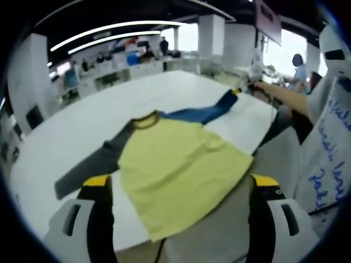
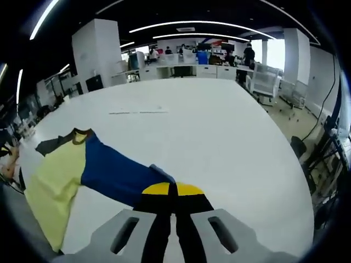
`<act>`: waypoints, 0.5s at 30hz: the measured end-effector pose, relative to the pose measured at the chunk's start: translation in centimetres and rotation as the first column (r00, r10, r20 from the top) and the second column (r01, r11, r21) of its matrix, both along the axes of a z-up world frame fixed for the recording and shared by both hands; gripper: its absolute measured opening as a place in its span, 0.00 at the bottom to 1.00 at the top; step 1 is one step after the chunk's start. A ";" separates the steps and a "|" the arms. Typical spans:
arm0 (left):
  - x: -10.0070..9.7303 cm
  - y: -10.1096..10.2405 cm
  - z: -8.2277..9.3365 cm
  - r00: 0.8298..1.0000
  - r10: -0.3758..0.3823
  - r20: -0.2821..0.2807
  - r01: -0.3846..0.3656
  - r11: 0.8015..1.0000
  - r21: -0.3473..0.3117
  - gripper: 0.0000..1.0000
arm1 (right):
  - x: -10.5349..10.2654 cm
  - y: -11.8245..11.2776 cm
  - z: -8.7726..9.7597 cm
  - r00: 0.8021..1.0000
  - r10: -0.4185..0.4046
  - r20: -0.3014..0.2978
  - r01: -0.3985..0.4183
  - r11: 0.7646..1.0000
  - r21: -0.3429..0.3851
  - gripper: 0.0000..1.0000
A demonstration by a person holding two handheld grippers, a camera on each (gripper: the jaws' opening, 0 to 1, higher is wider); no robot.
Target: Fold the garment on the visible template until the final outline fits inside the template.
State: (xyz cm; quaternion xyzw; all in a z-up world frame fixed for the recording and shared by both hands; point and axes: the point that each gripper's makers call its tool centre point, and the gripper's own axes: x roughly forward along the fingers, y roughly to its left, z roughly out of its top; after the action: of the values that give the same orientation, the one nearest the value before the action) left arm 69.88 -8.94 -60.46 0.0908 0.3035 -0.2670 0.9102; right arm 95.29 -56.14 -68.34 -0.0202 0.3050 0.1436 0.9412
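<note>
A T-shirt lies flat on the white table, with a yellow body, a grey sleeve and a blue sleeve. Its hem reaches the table's near edge. My left gripper hovers open above the hem, one jaw to either side of the yellow body. In the left gripper view my right gripper pinches the blue sleeve's end. In the right gripper view the right gripper is shut on the blue sleeve, with the yellow body to the left.
A person's arm reaches in from the right, beside white fabric with blue writing. Faint line marks cross the table further out. Desks, chairs and people stand at the back of the room.
</note>
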 end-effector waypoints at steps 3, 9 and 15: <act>-0.1 0.2 0.1 1.000 -0.005 0.005 0.005 1.000 -0.001 0.99 | 0.2 0.7 0.3 1.000 0.010 0.005 -0.010 1.000 -0.002 0.01; -0.3 0.6 0.3 1.000 -0.014 0.013 0.014 1.000 -0.003 0.99 | 0.2 2.2 1.0 0.999 0.027 0.017 -0.027 1.000 -0.003 0.01; -0.1 1.2 0.4 1.000 -0.018 0.021 0.018 1.000 -0.007 0.99 | 0.1 3.7 1.6 0.999 0.035 0.029 -0.035 0.999 0.013 0.01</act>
State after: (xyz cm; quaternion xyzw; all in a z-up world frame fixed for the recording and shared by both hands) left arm 69.82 -7.72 -60.10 0.0931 0.2923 -0.2753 0.9111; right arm 95.44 -52.42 -66.69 -0.0215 0.2899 0.1619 0.9430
